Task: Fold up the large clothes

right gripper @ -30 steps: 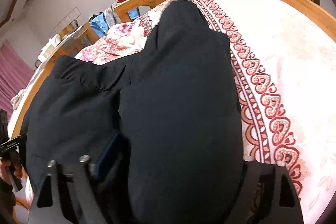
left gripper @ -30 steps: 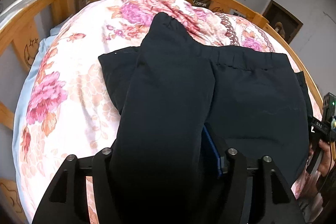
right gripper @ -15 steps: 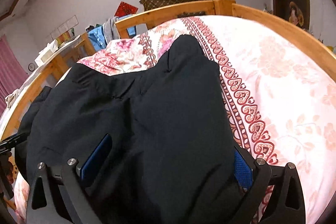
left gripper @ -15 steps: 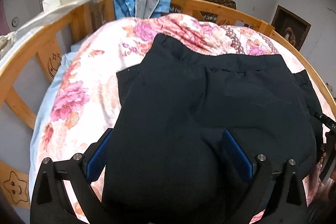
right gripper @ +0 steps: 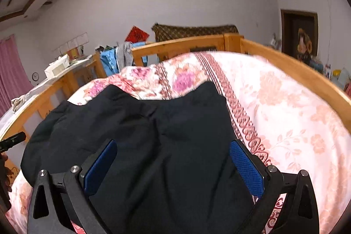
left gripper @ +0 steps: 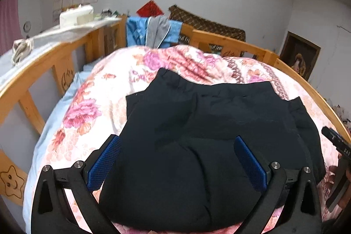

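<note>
A pair of dark navy trousers (left gripper: 215, 124) lies folded on the floral quilt (left gripper: 92, 102), waistband toward the far side. It also shows in the right wrist view (right gripper: 153, 142). My left gripper (left gripper: 177, 159) is open, its blue pads (left gripper: 105, 161) wide apart above the near folded edge, holding nothing. My right gripper (right gripper: 173, 163) is open too, its blue pads (right gripper: 245, 166) spread over the cloth's right part. The other gripper's tip shows at the left view's right edge (left gripper: 337, 144).
The bed has a wooden rail (left gripper: 33, 80) on the left, the far end (left gripper: 219, 41) and the right (right gripper: 296, 71). Blue and grey clothes (left gripper: 151, 32) hang on the far rail. A shelf with boxes (left gripper: 74, 16) stands at the left.
Both grippers have opened and let go of the trouser legs, which now lie flat on the body of the trousers. Both have drawn back and risen.
</note>
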Available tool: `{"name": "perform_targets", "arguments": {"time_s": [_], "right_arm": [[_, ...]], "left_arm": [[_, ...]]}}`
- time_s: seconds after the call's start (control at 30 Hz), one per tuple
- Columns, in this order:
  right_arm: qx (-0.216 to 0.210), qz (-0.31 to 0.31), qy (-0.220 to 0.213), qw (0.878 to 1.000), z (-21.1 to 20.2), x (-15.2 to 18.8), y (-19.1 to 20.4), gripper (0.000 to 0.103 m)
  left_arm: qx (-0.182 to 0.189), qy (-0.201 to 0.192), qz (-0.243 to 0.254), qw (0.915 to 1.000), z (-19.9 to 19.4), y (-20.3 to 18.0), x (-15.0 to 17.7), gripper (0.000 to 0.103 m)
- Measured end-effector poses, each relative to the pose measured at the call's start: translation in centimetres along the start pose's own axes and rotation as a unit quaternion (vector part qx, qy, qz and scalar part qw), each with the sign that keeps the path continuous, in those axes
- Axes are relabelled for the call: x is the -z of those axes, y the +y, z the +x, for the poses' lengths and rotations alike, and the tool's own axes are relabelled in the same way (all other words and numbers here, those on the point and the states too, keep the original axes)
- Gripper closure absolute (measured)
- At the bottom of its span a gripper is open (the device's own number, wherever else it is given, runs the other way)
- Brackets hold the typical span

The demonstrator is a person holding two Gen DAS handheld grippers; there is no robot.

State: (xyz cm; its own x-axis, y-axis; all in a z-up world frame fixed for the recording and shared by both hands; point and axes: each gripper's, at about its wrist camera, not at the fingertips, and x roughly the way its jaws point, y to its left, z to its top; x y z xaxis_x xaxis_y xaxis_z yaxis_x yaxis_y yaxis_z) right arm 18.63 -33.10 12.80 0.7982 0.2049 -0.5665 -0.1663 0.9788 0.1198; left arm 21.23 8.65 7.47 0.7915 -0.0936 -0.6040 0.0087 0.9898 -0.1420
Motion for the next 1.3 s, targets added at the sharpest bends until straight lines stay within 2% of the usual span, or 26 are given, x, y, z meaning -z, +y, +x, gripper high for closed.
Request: {"name": "perform_targets", "arguments": {"time_s": [0.13, 0.43, 0.67, 0.8, 0.97, 1.17, 1.3], "right_arm": [[-0.008, -0.010, -0.020, 1.000, -1.8, 0.1, 1.7, 0.000], [-0.017, -0.015, -0.060, 0.998, -6.0, 1.2, 4.2, 0.000], [-0.033, -0.011, -0.066, 0.997, -9.2, 3.1, 5.8, 0.000], [-0.032, -0.011, -0.073, 0.997, -10.9, 4.0, 6.4, 0.000], [-0.029, -0.015, -0.085, 0.996, -13.0, 5.1, 6.8, 0.000], [-0.031, -0.014, -0.096, 0.995, -15.1, 7.0, 7.6, 0.000], [-0.039, -0.004, -0.095, 0.995, -16.1, 8.2, 7.9, 0.000]], "left_arm": [[0.012, -0.019, 0.025, 0.9994, -1.9, -2.0, 0.6, 0.002], [0.038, -0.064, 0.035, 0.9966, -6.9, -4.5, 2.3, 0.001], [0.039, -0.076, 0.029, 0.9959, -9.8, -5.0, 4.0, 0.001], [0.049, -0.061, 0.028, 0.9965, -10.9, -4.9, 4.9, 0.001], [0.048, -0.063, 0.029, 0.9965, -12.1, -4.9, 6.3, 0.001], [0.042, -0.075, 0.063, 0.9943, -13.7, -5.7, 8.4, 0.001], [0.051, -0.074, 0.068, 0.9936, -13.9, -5.7, 9.4, 0.001]]}}
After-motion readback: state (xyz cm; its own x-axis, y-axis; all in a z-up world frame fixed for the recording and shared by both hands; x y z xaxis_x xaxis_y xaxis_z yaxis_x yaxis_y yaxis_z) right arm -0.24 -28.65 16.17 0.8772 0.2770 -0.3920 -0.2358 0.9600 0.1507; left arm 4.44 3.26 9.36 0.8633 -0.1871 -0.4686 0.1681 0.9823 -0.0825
